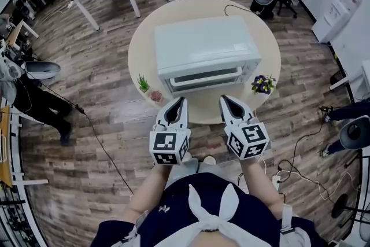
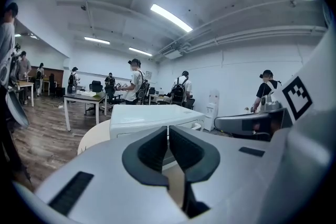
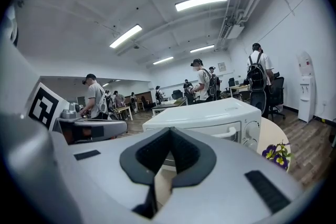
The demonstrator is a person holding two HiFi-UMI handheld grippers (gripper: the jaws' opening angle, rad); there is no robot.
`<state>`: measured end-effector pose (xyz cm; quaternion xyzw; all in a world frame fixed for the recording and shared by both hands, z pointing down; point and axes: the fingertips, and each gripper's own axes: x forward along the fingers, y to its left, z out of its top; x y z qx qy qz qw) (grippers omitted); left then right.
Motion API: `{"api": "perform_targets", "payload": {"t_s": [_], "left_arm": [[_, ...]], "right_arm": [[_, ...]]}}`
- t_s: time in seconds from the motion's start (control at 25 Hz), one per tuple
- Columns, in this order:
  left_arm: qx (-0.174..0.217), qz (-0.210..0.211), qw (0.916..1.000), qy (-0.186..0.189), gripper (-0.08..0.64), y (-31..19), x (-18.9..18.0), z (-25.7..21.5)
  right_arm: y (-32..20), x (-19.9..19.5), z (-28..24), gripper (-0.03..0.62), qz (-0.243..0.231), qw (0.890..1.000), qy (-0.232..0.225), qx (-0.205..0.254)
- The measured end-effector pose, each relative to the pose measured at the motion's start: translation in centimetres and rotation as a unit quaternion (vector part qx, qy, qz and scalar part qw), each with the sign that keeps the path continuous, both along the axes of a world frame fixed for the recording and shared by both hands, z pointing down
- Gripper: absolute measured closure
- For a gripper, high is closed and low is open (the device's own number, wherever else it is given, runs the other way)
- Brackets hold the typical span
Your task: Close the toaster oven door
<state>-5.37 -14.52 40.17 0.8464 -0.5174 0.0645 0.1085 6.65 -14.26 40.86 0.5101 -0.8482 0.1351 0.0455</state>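
Here we see the fingers (image 2: 149, 152) of the left gripper (image 1: 181, 102) clenched together on nothing, and those of the right gripper (image 1: 225, 100) likewise shut and empty. Both grippers hover side by side over the near edge of the round table (image 1: 139, 52), just short of the toaster oven (image 1: 202, 43). We find its door (image 1: 203, 75) shut. The oven stands between a small green plant (image 1: 143, 84) and purple flowers (image 1: 263, 84).

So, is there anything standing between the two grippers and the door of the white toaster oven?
Nothing visible does. Only bare beige round table separates the left gripper and right gripper from the white toaster oven's door; the small green plant and purple flowers stand aside.
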Motion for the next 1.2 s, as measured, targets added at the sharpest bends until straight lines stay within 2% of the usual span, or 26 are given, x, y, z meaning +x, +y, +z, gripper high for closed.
{"api": "perform_targets", "payload": {"t_s": [0.08, 0.4, 1.2], "left_arm": [[0.001, 0.006, 1.0000, -0.008, 0.532, 0.4, 0.3, 0.1], [-0.001, 0.017, 0.9999, -0.001, 0.532, 1.1, 1.1, 0.3], [-0.001, 0.021, 0.9997, 0.010, 0.534, 1.3, 0.3, 0.3]], "right_arm": [[0.5, -0.4, 0.0, 0.588, -0.001, 1.000, -0.004, 0.002], [1.5, -0.9, -0.5, 0.589, -0.006, 1.000, -0.006, 0.014], [2.0, -3.4, 0.3, 0.589, -0.037, 0.999, 0.002, -0.005]]}}
